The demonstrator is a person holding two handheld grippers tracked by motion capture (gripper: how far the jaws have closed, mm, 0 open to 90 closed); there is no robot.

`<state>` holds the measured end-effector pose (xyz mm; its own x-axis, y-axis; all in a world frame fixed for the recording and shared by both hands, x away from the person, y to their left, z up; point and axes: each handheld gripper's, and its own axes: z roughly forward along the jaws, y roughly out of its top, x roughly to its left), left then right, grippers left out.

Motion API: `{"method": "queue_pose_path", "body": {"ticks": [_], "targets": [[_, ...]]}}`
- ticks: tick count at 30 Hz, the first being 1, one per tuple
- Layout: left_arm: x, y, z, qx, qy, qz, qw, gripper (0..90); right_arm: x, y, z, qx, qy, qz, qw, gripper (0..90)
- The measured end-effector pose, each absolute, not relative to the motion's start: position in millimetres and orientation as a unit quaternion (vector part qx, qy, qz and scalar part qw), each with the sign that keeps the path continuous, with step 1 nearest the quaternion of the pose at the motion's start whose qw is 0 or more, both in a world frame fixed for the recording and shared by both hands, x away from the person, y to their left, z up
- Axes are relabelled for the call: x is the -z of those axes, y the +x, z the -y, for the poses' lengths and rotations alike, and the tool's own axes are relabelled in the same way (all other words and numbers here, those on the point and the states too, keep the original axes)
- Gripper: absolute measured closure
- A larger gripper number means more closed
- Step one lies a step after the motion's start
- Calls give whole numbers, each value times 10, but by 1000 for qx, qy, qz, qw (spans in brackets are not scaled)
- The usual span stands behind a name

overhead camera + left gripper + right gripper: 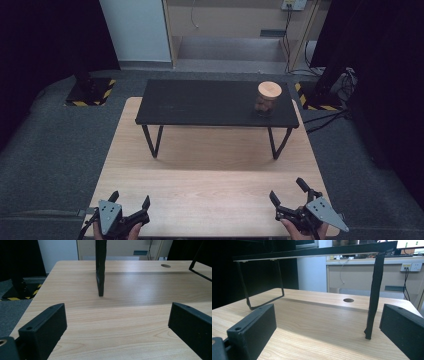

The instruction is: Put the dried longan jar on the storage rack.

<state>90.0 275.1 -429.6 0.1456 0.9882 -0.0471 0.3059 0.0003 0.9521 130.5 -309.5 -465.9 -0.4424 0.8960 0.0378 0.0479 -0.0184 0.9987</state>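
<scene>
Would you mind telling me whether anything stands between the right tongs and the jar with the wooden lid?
Nothing visible blocks it. The jar stands on the raised black shelf, toward its right end; the right tongs hover open over the bare wooden table near its front edge. Only the shelf's height must be cleared.

A pale wooden table [210,190] with visible grain and a smooth, faintly sheened finish is shown. On it, a small stand [215,102] is topped in matt black, on thin black metal legs. A jar [268,98] is capped by a smooth light wooden lid. Both grippers [131,201] [287,192] are made of matt black plastic.
</scene>
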Motion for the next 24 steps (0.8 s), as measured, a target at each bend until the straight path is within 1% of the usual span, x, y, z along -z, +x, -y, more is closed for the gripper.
{"method": "queue_pose_path", "body": {"ticks": [11, 24], "targets": [[4274, 898, -2737, -374, 600, -538, 459, 7, 4717, 1303, 3119, -601, 395, -601, 349, 12], [4262, 887, -2722, -376, 600, -535, 461, 7, 4705, 1308, 3144, -604, 395, -599, 348, 9]]}}
